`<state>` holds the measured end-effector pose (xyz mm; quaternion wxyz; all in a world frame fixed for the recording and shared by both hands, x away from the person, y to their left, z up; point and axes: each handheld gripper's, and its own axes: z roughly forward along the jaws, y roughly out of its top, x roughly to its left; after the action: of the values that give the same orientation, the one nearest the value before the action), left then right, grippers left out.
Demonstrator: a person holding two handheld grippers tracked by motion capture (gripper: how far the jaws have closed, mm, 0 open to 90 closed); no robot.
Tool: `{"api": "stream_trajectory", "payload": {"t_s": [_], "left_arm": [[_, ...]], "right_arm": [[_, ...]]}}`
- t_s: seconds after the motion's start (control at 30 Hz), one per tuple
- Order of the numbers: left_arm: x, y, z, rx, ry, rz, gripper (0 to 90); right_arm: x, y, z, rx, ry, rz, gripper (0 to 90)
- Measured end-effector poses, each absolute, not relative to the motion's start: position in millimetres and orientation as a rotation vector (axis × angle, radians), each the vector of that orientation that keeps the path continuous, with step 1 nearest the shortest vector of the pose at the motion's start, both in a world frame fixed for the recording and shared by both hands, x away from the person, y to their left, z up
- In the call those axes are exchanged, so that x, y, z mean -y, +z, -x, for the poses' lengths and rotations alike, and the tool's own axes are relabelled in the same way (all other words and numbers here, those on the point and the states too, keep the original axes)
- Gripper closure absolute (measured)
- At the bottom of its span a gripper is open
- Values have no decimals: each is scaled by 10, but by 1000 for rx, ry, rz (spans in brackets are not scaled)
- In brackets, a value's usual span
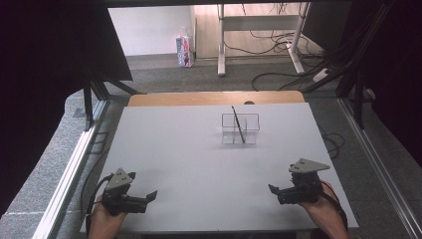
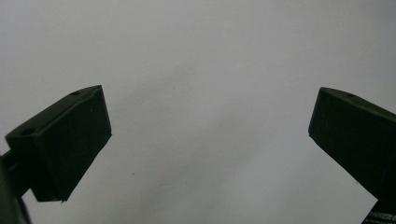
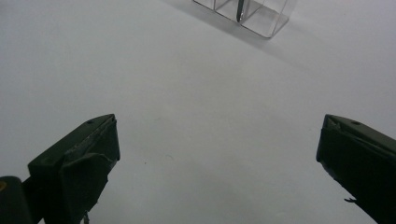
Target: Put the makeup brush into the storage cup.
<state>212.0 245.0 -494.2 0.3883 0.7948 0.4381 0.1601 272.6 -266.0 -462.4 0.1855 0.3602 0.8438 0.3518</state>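
Both the left tongs (image 1: 152, 195) and the right tongs (image 1: 272, 188) rest spread and empty at the near edge of the white counter (image 1: 189, 159). The thin dark pen (image 1: 238, 124) leans in the clear plastic divided holder (image 1: 240, 128), well apart from both. This looks like a resting pose; the next move likely calls for a long forward reach.

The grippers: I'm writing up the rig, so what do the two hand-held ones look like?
The left gripper and the right gripper are black, each with two blocky, wedge-shaped jaws and a small screw hole near the tips. Each carries a grey three-cornered plate on top. A black cable trails from the left one, and a dark strap or cable runs along the right forearm. No sleeves show.
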Motion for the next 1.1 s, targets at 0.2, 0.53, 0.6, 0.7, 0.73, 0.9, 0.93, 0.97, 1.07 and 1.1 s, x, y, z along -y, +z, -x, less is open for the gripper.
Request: {"api": "stream_trajectory", "payload": {"t_s": [0.2,0.53,0.6,0.7,0.73,0.9,0.93,0.97,1.07,1.1], "left_arm": [[-2448,-4940,-2118,-1113,411,-2021,0],[-2447,-4940,-2119,-1113,411,-2022,0],[-2446,-4940,-2120,-1113,411,-2023,0],[-2446,-4941,-2121,-1113,410,-2023,0],[-2446,-4941,-2122,-1113,410,-2023,0],[-2447,-4943,-2123,-1114,410,-2024,0],[-2446,-4943,-2123,-1114,411,-2025,0],[-2446,-4944,-2124,-1113,411,-2026,0],[-2445,-4945,-2124,-1113,412,-2026,0],[-2445,-4945,-2124,-1114,411,-2026,0]], "right_arm": [[2723,-4627,-2693,-2374,972,-1022,0],[2829,-4642,-2636,-2369,951,-1047,0],[2853,-4647,-2622,-2366,948,-1054,0],[2884,-4655,-2607,-2362,947,-1062,0],[2894,-4658,-2599,-2362,946,-1070,0],[2941,-4675,-2575,-2361,935,-1082,0],[2948,-4677,-2571,-2362,934,-1086,0],[2960,-4679,-2564,-2362,935,-1097,0],[2992,-4695,-2554,-2363,929,-1111,0],[3003,-4698,-2551,-2364,924,-1113,0]]}}
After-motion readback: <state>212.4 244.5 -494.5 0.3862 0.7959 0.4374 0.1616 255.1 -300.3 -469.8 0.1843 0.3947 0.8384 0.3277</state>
